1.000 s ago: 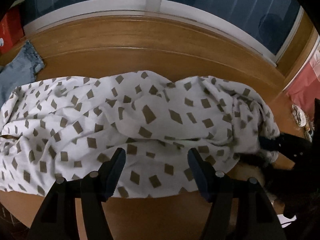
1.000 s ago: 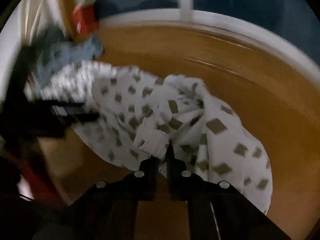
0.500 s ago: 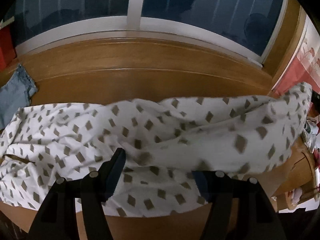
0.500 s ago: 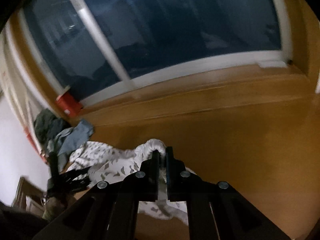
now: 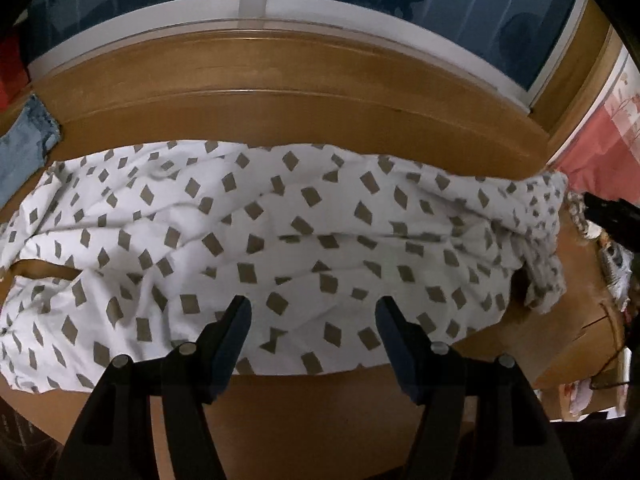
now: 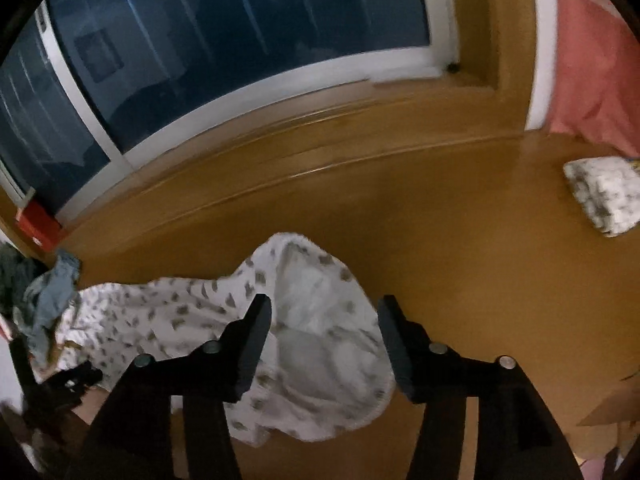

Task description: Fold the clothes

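Both claws stand with jaws wide apart and hold nothing: the left claw (image 5: pixel 312 312) hovers over the near edge of the garment (image 5: pixel 280 240), and the right claw (image 6: pixel 324 312) hangs above the garment's (image 6: pixel 312 340) right end. This garment is white with small grey-brown diamonds and lies stretched sideways across the brown desk (image 5: pixel 320 408), its long side running left to right in the left wrist view. Its cloth is wrinkled, with soft ridges through the middle, and at the left a narrow slit shows the wood between two layers. At its right end the cloth is bunched and droops in a small crumpled flap close to the desk's edge. From the right wrist view that same end rises in a rounded hump and spreads toward the camera as a smooth lobe, blurred in places. Beyond the garment's left end lies a piece of blue denim (image 5: pixel 24 148), just beside it, though whether the two touch I cannot tell. A red box (image 6: pixel 38 224) stands at the far left corner under the window (image 6: pixel 240 40), whose white frame runs along the back of the desk above a raised wooden ledge. On the far right of the desk, well apart from the garment, sits a folded patterned cloth (image 6: pixel 604 196). A pink curtain (image 6: pixel 592 52) hangs behind it. Dark glass fills the window
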{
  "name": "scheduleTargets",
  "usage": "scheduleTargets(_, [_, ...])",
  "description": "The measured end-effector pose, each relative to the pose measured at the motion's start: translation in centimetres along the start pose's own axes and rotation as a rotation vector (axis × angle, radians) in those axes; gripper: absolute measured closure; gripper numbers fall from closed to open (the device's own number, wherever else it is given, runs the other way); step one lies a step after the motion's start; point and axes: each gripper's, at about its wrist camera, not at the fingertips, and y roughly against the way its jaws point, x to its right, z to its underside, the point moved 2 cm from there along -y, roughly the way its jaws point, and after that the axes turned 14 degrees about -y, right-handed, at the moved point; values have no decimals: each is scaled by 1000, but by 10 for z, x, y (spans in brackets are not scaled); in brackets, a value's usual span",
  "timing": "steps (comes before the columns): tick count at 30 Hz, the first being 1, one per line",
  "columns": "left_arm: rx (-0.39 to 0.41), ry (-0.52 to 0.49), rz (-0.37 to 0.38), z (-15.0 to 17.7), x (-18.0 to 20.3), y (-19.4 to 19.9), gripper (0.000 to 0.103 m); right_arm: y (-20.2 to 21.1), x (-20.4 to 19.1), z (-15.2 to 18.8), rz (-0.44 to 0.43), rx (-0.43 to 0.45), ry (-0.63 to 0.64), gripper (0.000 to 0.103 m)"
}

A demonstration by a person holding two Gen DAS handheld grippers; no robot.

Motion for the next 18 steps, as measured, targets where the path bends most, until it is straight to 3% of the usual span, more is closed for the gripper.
scheduleTargets(2, [-11, -6, -13, 3, -1, 0, 41, -1, 0, 12, -64, -46, 3, 46])
scheduleTargets(5, [-15, -18, 26, 1, 3, -3, 41, -24, -12, 42, -180, -191, 18, 46])
scheduleTargets(10, [-15, -60, 67, -10, 12, -9, 41, -54, -25, 72, -186, -273, 52, 46])
scheduleTargets(18, [23, -205, 30, -58, 24, -27, 37, -73, -31, 74, -134, -249, 66, 46])
